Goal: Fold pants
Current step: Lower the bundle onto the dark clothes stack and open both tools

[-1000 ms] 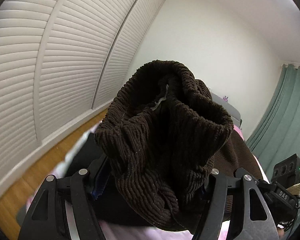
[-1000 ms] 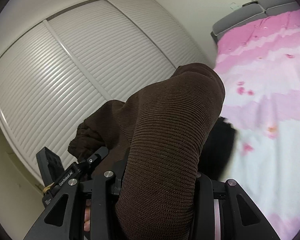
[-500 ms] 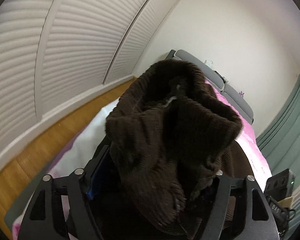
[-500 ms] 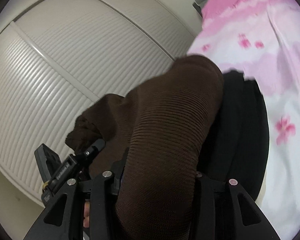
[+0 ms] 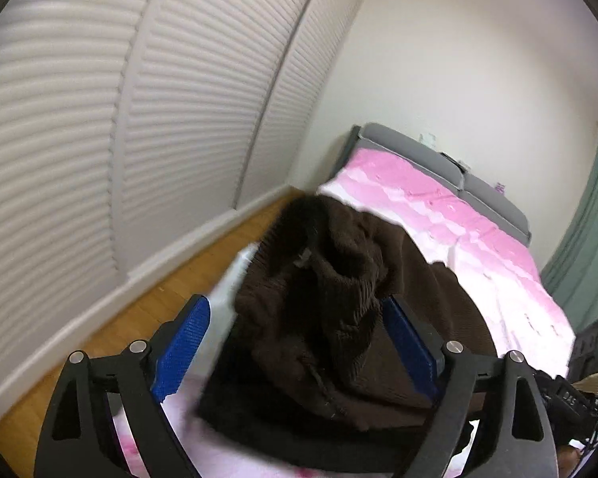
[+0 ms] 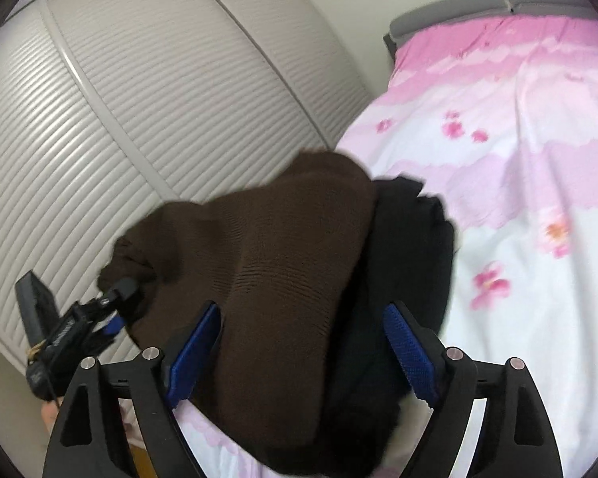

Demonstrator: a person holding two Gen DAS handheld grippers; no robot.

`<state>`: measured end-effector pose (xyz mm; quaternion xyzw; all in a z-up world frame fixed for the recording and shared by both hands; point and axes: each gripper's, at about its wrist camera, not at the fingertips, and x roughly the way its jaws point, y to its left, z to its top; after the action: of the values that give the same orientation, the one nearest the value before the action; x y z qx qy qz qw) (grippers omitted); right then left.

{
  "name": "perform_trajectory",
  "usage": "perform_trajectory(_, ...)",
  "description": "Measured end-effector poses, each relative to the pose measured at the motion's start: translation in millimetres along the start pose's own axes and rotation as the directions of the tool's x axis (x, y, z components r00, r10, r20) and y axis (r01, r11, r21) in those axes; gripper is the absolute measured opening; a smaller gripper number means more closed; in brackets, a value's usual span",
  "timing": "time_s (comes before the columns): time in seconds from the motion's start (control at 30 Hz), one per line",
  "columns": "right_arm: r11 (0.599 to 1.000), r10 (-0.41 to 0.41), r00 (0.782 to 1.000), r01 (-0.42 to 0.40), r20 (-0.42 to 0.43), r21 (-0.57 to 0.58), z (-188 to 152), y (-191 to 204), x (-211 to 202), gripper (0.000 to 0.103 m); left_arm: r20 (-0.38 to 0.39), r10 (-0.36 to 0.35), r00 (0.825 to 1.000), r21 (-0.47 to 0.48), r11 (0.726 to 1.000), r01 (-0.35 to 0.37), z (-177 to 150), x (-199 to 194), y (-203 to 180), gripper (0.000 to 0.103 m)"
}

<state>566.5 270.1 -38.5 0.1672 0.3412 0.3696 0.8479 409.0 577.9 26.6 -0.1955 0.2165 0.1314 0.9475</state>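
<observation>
The brown corduroy pants (image 5: 339,279) lie bunched on a black garment (image 5: 235,394) at the near end of the bed. My left gripper (image 5: 295,302) has its jaws opening. The gathered waistband sits between its blue pads (image 5: 183,342), clear of the left pad and close to the right one. In the right wrist view a smooth fold of the pants (image 6: 279,239) humps up between the blue pads (image 6: 408,354) of my right gripper (image 6: 302,310). Those jaws are opening too, with a gap on the right side over the black garment (image 6: 410,247).
A pink and white floral bedspread (image 6: 518,139) covers the bed up to a grey headboard (image 5: 398,139). White louvred wardrobe doors (image 5: 139,119) and a strip of wooden floor (image 5: 159,298) run along the left. A green curtain (image 5: 590,231) hangs at the right.
Both grippers have come down toward the bed and their jaws have spread wide. The brown pants, earlier clamped and held up, now slump onto the black garment.
</observation>
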Motion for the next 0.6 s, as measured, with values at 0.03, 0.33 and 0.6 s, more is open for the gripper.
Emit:
perform_trajectory(0.03, 1.000, -0.007, 1.000, 0.007, 0.013, -0.004, 1, -1, -8, 0.084, 0.013, 0.014, 1.000, 0.012, 1.000, -0.014, 4, -6, -3, 0.089)
perform_trajectory(0.33, 0.998, 0.038, 0.988, -0.030, 0.147, -0.058, 22, 29, -66, 0.082, 0.014, -0.082, 0.997, 0.170, 0.982, 0.078, 43, 4, -62, 0.088)
perform_trajectory(0.6, 0.945, -0.054, 0.996, 0.073, 0.067, -0.319, 40, 85, -9, 0.057, -0.055, -0.032, 0.998, 0.262, 0.964, 0.045, 40, 57, -67, 0.088)
